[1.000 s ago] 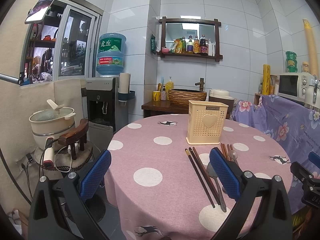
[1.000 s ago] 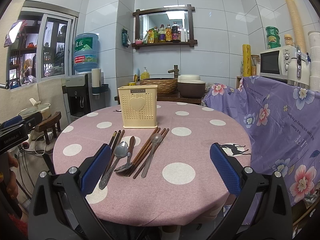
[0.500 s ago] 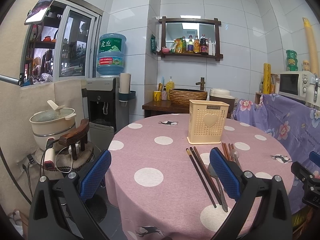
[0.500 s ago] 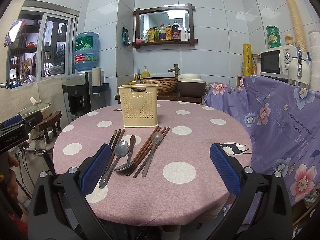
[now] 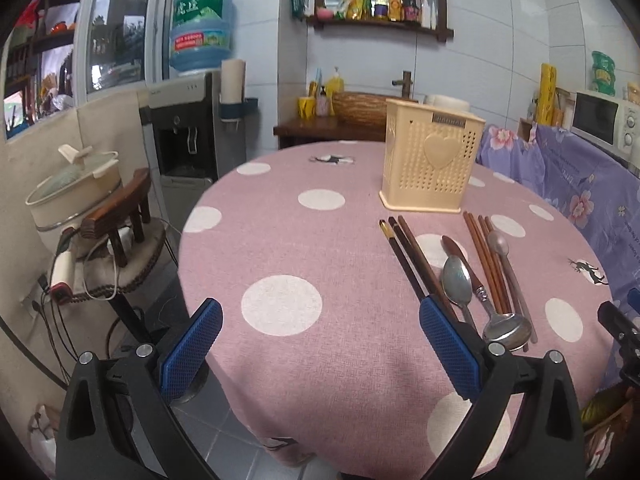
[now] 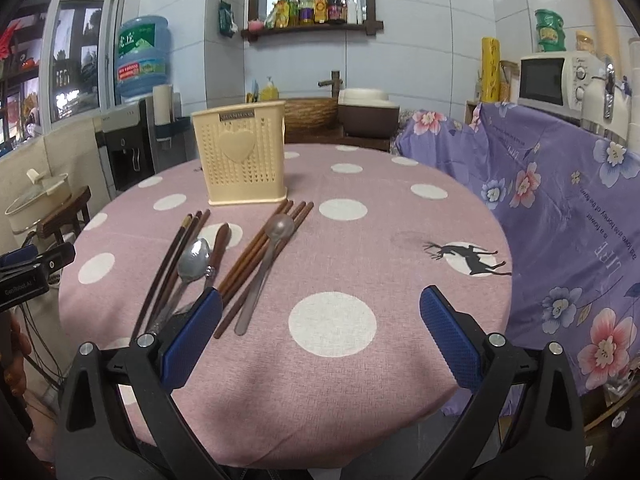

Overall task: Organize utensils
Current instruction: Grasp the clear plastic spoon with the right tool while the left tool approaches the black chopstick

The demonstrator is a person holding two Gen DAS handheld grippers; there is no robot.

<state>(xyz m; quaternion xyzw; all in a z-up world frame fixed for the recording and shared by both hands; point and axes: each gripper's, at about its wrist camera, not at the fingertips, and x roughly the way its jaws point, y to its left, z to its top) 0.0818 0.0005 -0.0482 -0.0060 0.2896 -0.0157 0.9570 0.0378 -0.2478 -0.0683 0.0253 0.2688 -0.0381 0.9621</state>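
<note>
A cream perforated utensil holder [image 5: 431, 164] [image 6: 244, 156] stands upright on the round pink dotted table [image 5: 304, 248] [image 6: 376, 248]. In front of it lie dark chopsticks [image 5: 408, 256] [image 6: 172, 256], brown chopsticks [image 5: 486, 256] [image 6: 260, 248], a steel spoon [image 5: 458, 280] [image 6: 194, 258], a wooden-handled spoon [image 5: 502, 326] [image 6: 220, 240] and a long-handled spoon [image 5: 505, 256] [image 6: 276, 236]. My left gripper [image 5: 320, 344] hovers open over the table's near left part, its right finger beside the dark chopsticks. My right gripper [image 6: 320, 332] is open above the near edge, right of the utensils.
A stool [image 5: 120, 216] with a pot [image 5: 72, 188] and cables stands left of the table. A water dispenser [image 5: 188, 128] and a wooden sideboard [image 5: 332, 128] are behind. A purple floral cloth [image 6: 560, 208] covers furniture on the right, with a microwave [image 6: 560, 80] on top.
Both grippers have moved forward and tilted down toward the table; the utensils and holder now look closer. Nothing on the table has moved, and both grippers stay open.
</note>
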